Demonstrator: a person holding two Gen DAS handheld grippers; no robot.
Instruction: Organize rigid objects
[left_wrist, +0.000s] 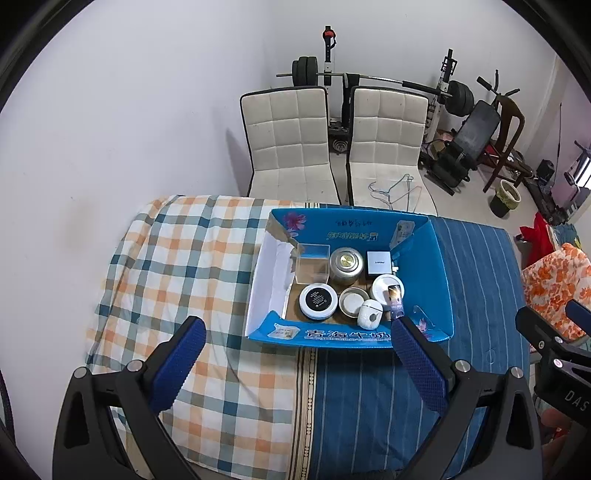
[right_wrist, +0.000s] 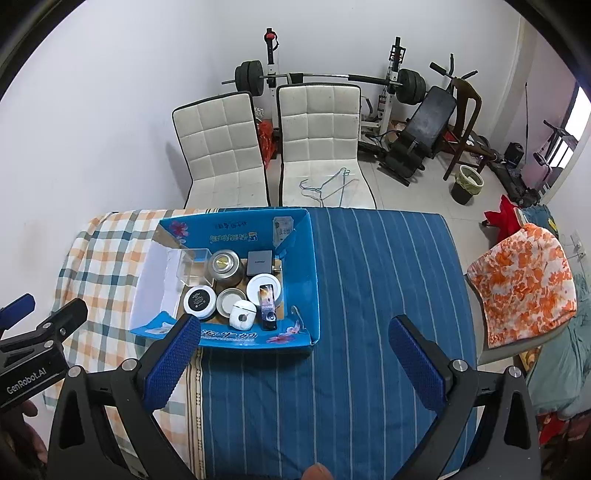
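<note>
A blue cardboard box (left_wrist: 439, 269) (right_wrist: 306, 266) sits on the cloth-covered table. Inside stand a clear plastic cube (left_wrist: 312, 264) (right_wrist: 195, 267), a metal tin (left_wrist: 346, 266) (right_wrist: 225, 268), a grey charger (left_wrist: 377, 263) (right_wrist: 259, 266), a black-lidded jar (left_wrist: 318, 301) (right_wrist: 199, 301), a small round tin (left_wrist: 352, 301) (right_wrist: 229, 301), a white case (left_wrist: 369, 314) (right_wrist: 242, 314), a white round jar (left_wrist: 380, 290) (right_wrist: 255, 290) and a slim dark packet (left_wrist: 396, 302) (right_wrist: 267, 304). My left gripper (left_wrist: 297, 332) is open and empty, just in front of the box. My right gripper (right_wrist: 295, 328) is open and empty, to the box's front right.
The table wears a checked cloth (left_wrist: 192, 266) on the left and a blue striped cloth (right_wrist: 369, 295) on the right. Two white chairs (left_wrist: 291, 144) (right_wrist: 321, 144) stand behind it, with hangers on one. Gym equipment (right_wrist: 406, 122) lines the far wall. An orange-patterned chair (right_wrist: 521, 284) is at the right.
</note>
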